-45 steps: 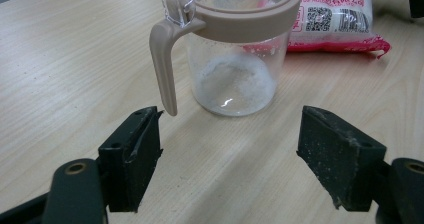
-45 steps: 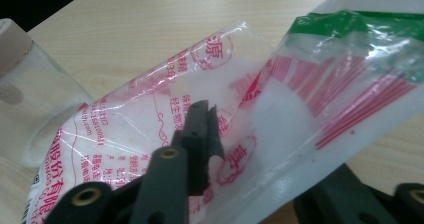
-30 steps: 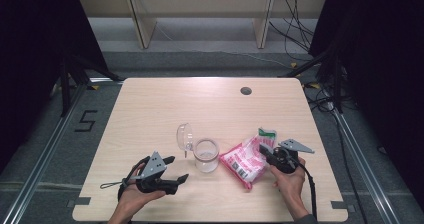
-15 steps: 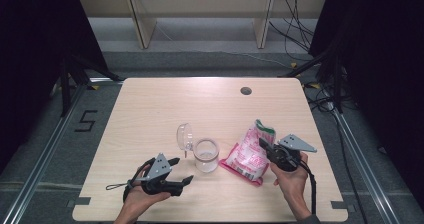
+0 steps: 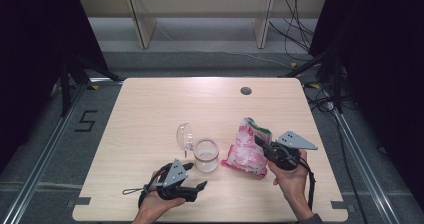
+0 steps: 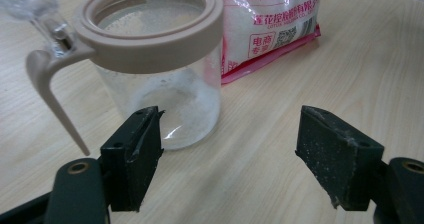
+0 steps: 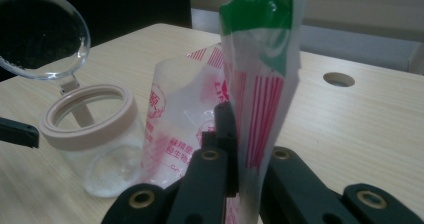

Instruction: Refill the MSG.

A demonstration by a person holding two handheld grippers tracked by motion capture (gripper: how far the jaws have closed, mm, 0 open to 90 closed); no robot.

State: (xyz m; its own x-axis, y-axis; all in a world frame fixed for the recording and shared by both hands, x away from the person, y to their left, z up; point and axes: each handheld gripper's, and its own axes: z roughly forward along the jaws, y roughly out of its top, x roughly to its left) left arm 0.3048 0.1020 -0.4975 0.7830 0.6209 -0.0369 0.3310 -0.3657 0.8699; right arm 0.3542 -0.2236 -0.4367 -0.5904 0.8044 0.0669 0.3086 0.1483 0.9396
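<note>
The right tongs (image 5: 261, 143), clamped on the pink bag (image 5: 247, 146), have tilted it upright beside the open jar (image 5: 206, 154). Pouring looks near. The left tongs (image 5: 197, 176) gape empty, jar just ahead

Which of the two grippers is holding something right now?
The right gripper, jaws clamped on the pink bag; the left gripper is open near the jar.

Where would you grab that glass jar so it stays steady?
Grip the jar around its round glass body, below the beige rim, coming level from the near side. The left gripper already faces it with fingers open. The handle and the raised lid sit at its far left.
</note>
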